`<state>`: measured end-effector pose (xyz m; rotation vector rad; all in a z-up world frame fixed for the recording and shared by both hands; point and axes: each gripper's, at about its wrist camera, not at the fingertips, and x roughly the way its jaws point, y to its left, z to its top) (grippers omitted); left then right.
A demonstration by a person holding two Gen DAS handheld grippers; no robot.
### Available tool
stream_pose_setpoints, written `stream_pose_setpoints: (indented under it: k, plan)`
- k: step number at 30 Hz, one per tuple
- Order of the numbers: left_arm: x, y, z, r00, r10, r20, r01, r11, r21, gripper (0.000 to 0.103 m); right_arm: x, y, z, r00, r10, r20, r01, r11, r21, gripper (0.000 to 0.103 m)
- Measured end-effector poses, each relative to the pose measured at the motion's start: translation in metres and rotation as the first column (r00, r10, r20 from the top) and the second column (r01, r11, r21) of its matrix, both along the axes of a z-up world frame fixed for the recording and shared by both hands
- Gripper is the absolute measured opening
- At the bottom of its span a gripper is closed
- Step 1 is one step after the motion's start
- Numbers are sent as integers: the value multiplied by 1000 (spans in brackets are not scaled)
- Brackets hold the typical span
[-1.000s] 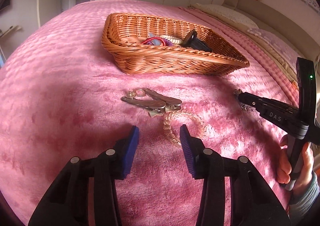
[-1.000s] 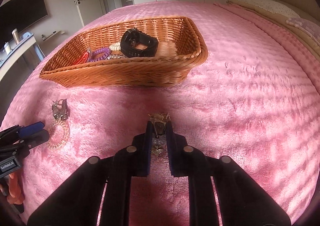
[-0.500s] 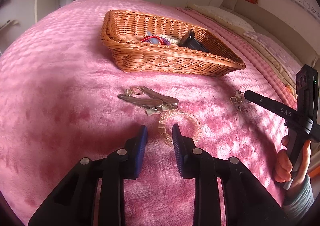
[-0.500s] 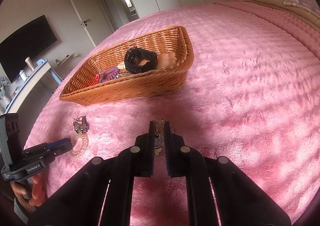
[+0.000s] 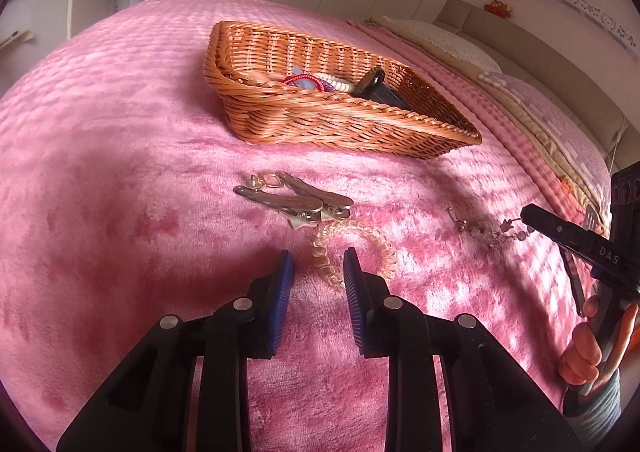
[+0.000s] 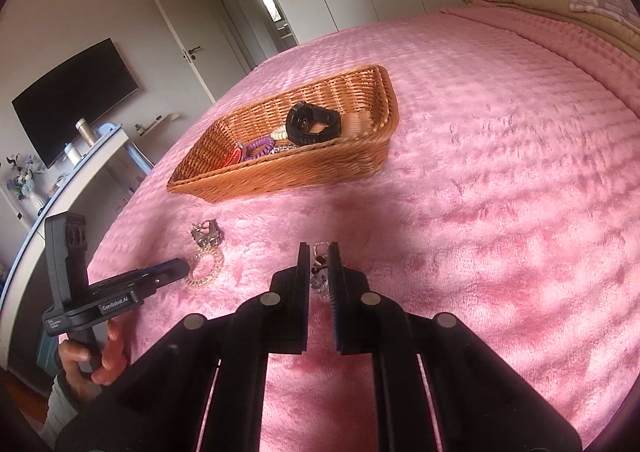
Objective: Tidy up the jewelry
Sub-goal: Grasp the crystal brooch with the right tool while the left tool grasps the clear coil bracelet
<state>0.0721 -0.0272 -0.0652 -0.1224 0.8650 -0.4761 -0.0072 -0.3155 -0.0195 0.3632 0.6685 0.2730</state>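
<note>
Wicker basket (image 6: 352, 168) holds a black watch (image 6: 313, 124) and coiled hair ties (image 6: 259, 146).

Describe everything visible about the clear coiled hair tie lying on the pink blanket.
The coiled hair tie is a translucent, pale peach spiral cord, plastic by its look, forming a loose, stretched ring. It lies flat on the pink blanket, outside the wicker basket, with its far edge against the metal hair clips. The left gripper straddles its near side, the blue pads on either side of the coil but not pressing it. From the right wrist view it looks like a small oval loop.
</note>
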Motion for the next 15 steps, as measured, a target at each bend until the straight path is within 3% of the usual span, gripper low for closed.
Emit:
stream_pose_setpoints:
  k: [8,10,11,12,15]
  plan:
    - [-2,-2,0,1000,-6,11,6,1000,12,25,-2,1,-11,998,-13,-69,7,997,-76,9]
    - [-2,-1,0,1000,-6,9,6,1000,7,27,-1,-1,-12,997,-20,-81,14,997,-73,22]
    - [-1,-1,0,1000,-6,8,6,1000,5,27,-1,-2,-13,996,-32,-83,25,996,-81,40]
    - [-1,0,0,1000,-5,8,5,1000,3,27,-1,-2,-13,996,-45,-78,38,995,-96,52]
    - [-2,3,0,1000,3,6,-3,1000,-12,27,6,3,-15,994,-40,-99,25,988,-152,52]
